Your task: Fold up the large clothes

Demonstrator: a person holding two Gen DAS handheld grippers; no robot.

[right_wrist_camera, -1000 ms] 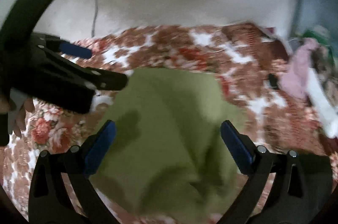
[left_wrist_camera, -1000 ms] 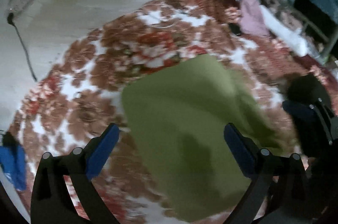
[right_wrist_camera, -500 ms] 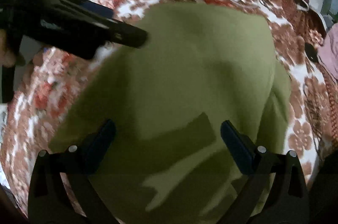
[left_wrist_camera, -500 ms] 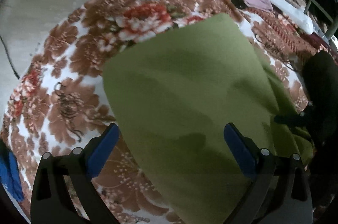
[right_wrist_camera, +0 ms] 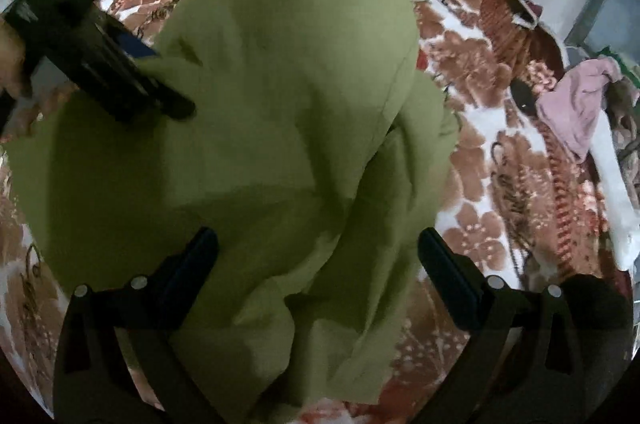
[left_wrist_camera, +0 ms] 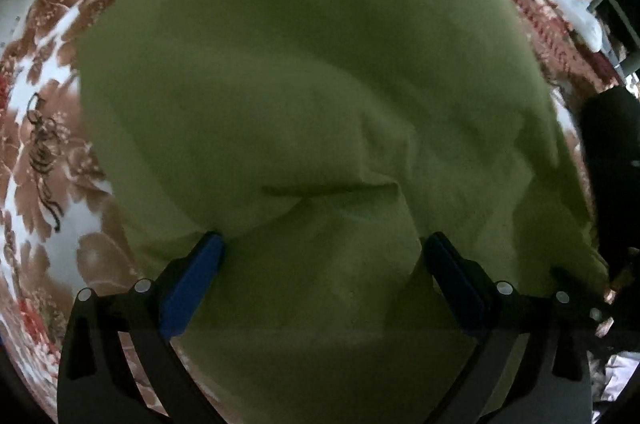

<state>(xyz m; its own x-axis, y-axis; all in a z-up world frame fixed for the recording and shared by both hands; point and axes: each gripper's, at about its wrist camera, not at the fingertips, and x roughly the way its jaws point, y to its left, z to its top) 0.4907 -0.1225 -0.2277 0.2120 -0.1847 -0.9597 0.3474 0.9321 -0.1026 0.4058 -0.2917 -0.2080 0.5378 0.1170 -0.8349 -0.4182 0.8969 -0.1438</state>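
Lying on a floral blanket (right_wrist_camera: 480,216), the green garment (right_wrist_camera: 280,111) is bunched w/ folds. Left gripper (left_wrist_camera: 320,264) is low over the cloth, jaws spread wide, blue pads (left_wrist_camera: 192,284) either side of a ridge, nothing pinched. Right gripper (right_wrist_camera: 316,264) is likewise wide apart above the crumpled near edge, holding nothing. Far right: pink cloth (right_wrist_camera: 576,107) on the blanket.
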